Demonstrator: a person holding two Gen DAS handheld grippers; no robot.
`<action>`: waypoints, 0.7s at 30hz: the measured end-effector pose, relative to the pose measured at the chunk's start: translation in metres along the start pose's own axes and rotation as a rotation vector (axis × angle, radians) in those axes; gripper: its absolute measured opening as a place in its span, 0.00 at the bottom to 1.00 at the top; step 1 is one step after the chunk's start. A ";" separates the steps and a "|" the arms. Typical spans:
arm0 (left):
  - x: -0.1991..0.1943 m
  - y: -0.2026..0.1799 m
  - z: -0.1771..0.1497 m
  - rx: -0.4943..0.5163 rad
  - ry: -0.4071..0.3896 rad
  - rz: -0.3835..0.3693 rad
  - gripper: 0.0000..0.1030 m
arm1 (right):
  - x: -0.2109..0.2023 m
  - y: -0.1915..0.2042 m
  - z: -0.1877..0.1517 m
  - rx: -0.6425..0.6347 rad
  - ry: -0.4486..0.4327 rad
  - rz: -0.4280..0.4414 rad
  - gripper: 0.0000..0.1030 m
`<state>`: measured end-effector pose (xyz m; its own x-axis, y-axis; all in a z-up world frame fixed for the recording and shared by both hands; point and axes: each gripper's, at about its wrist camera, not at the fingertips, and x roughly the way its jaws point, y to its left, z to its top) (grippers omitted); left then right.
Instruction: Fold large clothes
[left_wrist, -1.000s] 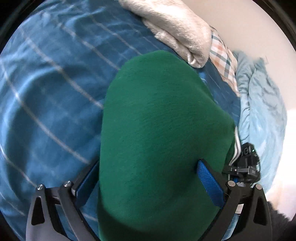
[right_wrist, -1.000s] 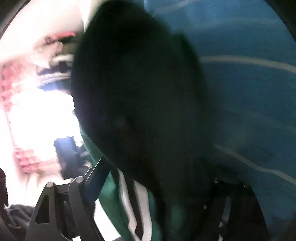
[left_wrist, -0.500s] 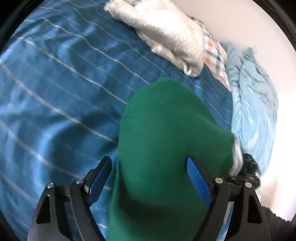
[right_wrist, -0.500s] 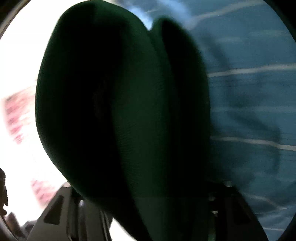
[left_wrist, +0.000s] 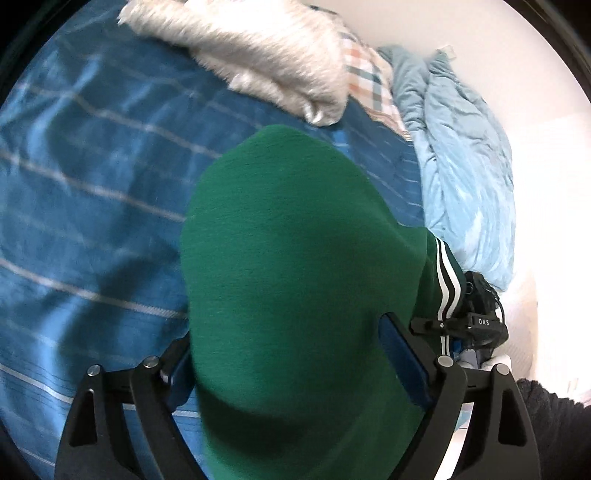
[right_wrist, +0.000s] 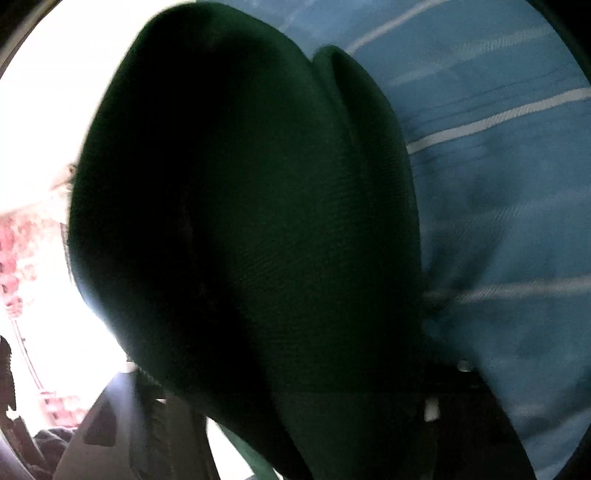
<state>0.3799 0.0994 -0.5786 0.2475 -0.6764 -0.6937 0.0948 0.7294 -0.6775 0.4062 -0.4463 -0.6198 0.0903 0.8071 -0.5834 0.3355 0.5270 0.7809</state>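
A large green garment (left_wrist: 291, 280) with white and black stripes (left_wrist: 447, 280) along one edge hangs between my two grippers above a blue striped bedsheet (left_wrist: 92, 229). It fills the space between the blue pads of my left gripper (left_wrist: 291, 358), which grips its fabric. In the right wrist view the garment (right_wrist: 240, 240) looks dark and covers most of the frame, draped over my right gripper (right_wrist: 280, 417), whose fingers are mostly hidden. The right gripper's body (left_wrist: 476, 317) shows at the garment's striped edge in the left wrist view.
A fluffy white blanket (left_wrist: 266, 55) lies at the far side of the bed, with a plaid pillow (left_wrist: 369, 85) and a crumpled light blue quilt (left_wrist: 465, 177) beside it. A white wall (left_wrist: 498, 55) is behind. The bed's edge is at the right.
The garment has lifted and swung in front of both cameras. Its striped edge now shows at the right of the left wrist view, and the bed appears closer.
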 end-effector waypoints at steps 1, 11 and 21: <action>-0.002 -0.002 0.004 -0.010 -0.002 -0.010 0.86 | -0.005 0.006 -0.004 0.002 -0.010 0.010 0.45; -0.011 0.001 0.050 0.009 0.038 0.056 0.86 | -0.013 0.011 0.008 0.107 -0.024 0.006 0.51; 0.025 0.042 0.013 -0.048 0.181 -0.039 0.87 | -0.009 -0.038 0.025 0.033 0.053 0.010 0.87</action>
<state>0.4023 0.1145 -0.6210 0.0663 -0.7145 -0.6965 0.0542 0.6996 -0.7125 0.4156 -0.4804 -0.6500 0.0445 0.8254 -0.5627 0.3659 0.5107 0.7780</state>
